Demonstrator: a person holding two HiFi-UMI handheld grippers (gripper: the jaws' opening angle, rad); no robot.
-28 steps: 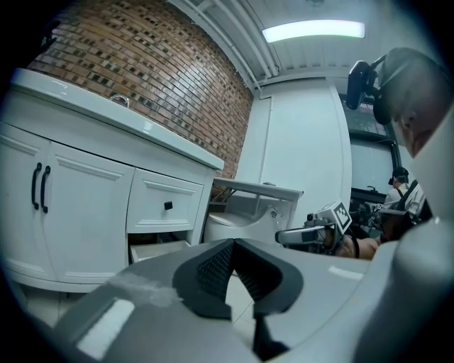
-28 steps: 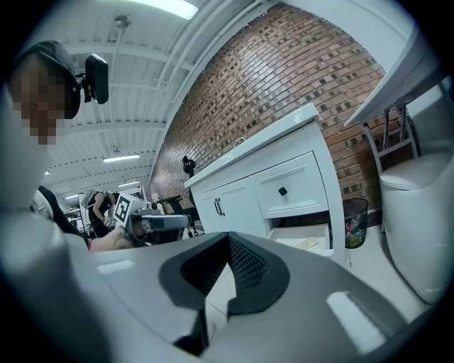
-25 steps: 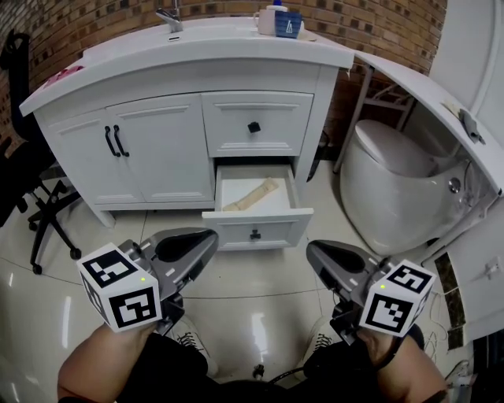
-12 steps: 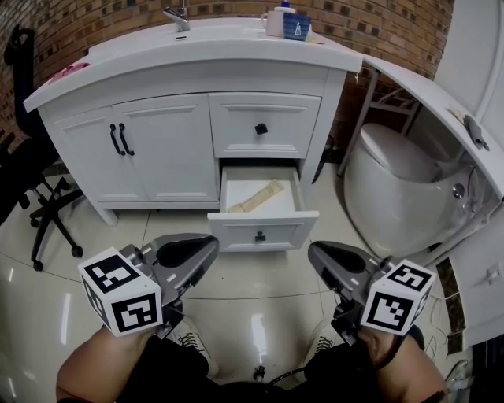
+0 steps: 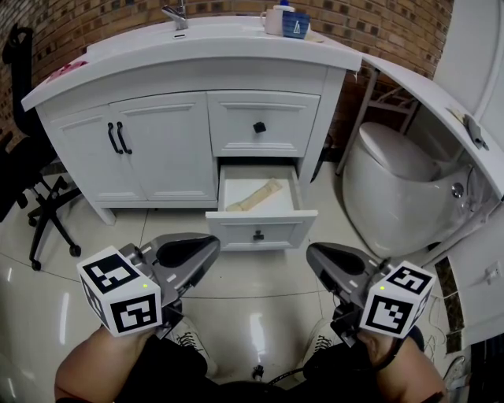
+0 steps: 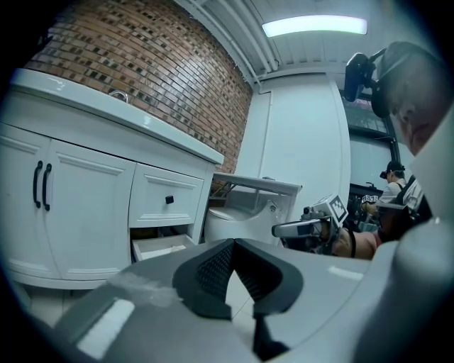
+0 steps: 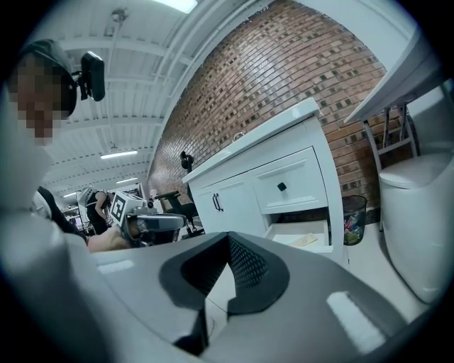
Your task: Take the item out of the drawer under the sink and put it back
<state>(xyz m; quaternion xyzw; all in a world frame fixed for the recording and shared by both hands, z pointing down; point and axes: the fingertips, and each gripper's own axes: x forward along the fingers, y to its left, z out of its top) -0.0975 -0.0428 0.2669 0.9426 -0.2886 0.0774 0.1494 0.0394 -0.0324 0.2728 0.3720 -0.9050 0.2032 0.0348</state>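
The lower drawer (image 5: 260, 228) of the white sink cabinet (image 5: 157, 149) stands pulled out. A flat tan item (image 5: 253, 195) lies inside it at a slant, and it also shows in the right gripper view as the tan item (image 7: 307, 240). My left gripper (image 5: 209, 244) and right gripper (image 5: 313, 252) hover side by side above the floor, short of the drawer front. Both are shut with nothing between the jaws. In the gripper views the left gripper (image 6: 233, 242) and the right gripper (image 7: 228, 237) each show their pads meeting at the tip.
The upper drawer (image 5: 260, 126) with its black knob is closed, as are the double doors (image 5: 118, 142). A white toilet (image 5: 394, 181) stands right of the cabinet. A black office chair (image 5: 39, 212) is at the left. Cups (image 5: 283, 20) sit on the counter.
The head view has shifted a little, so the cabinet sits slightly differently in frame. Both grippers hold the same places, still shut.
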